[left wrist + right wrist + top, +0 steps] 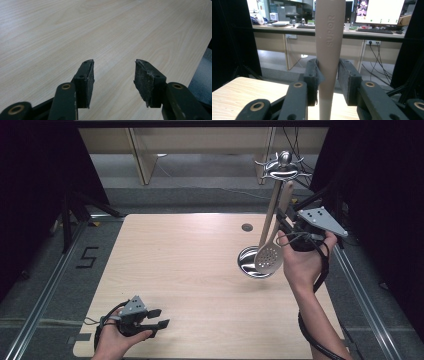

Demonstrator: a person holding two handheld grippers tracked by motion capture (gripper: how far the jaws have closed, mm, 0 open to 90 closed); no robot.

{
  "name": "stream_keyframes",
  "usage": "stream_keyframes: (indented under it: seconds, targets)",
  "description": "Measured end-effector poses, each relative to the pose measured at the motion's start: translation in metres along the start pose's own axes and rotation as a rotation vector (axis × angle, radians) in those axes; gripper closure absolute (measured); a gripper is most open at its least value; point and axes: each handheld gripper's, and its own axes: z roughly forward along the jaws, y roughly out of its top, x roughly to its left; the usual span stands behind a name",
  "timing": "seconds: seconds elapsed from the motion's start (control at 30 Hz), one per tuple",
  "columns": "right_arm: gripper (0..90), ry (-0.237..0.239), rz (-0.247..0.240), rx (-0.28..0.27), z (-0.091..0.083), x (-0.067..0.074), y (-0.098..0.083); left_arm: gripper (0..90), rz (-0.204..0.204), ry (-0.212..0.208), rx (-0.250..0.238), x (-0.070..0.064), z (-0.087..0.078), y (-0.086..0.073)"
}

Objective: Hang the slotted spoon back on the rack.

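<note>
A metal utensil stand (282, 166) with a round shiny base (246, 261) rises at the table's right side. Beside its pole a beige slotted spoon (269, 257) hangs head down, its handle top just under the stand's hooks. My right gripper (283, 218) is raised and shut on that handle. In the right gripper view the handle (329, 37), stamped SUPOR, stands upright between the pads of this gripper (327, 65). My left gripper (157, 318) rests low at the table's near left corner, open. In the left gripper view this gripper (114, 71) holds nothing over bare wood.
The light wooden table (185, 265) has a small round grommet (247, 227) behind the stand. Metal rails run along the floor on both sides, with a "5" marked on the floor (86, 257) at left. Desks with monitors (378, 11) stand beyond the table.
</note>
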Motion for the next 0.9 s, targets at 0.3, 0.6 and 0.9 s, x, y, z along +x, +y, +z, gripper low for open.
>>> stream_keyframes:
  seconds: [0.3, 0.6, 0.9]
  targets:
    - [70.1, -0.006, 0.003, 0.010, 0.0036, 0.0003, 0.0009, 49.0, 0.005, 0.001, 0.005, 0.0002, 0.0001, 0.0000]
    - [70.1, -0.006, -0.006, 0.015, 0.0071, -0.0002, 0.0011, 49.1, -0.001, -0.001, -0.001, -0.0001, 0.0001, -0.0001]
    - [70.0, -0.006, 0.005, 0.025, 0.0102, 0.0006, 0.0004, 49.1, 0.003, 0.000, 0.002, 0.0004, -0.0003, 0.0000]
